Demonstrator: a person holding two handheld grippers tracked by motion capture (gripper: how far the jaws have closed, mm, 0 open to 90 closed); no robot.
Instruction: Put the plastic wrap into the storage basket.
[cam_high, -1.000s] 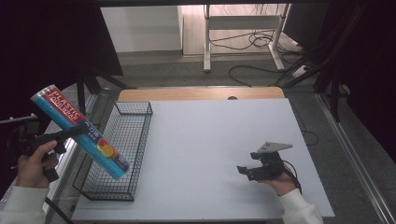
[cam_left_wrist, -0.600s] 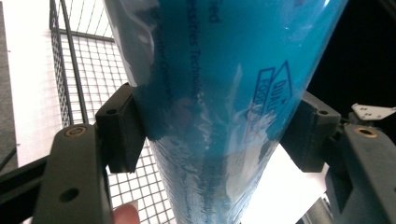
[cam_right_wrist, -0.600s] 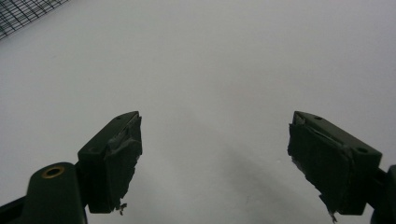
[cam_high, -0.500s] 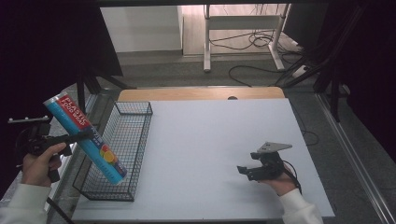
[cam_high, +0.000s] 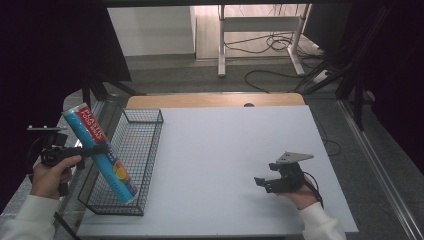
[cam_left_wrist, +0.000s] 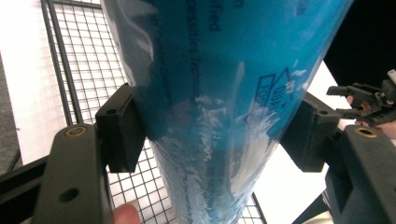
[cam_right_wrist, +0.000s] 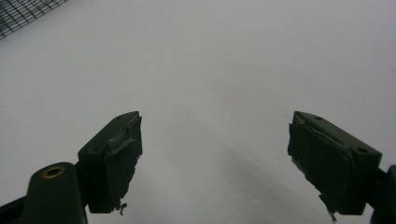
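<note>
A blue box (cam_high: 99, 152) of plastic wrap, clamped in the left gripper (cam_high: 95, 149), slants over the wire basket (cam_high: 145, 150), its lower end inside. The right gripper (cam_high: 261, 182) hovers above the white table (cam_high: 220, 150), jaws apart.

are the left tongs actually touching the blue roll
Touching. In the left gripper view both black pads press into the sides of the blue roll, with no gap, and the film creases between them.

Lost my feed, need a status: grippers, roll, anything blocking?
Left gripper shut on blue roll, tilted, lower end in wire basket. Right gripper open, holding nothing, low over table. Nothing blocking.
</note>
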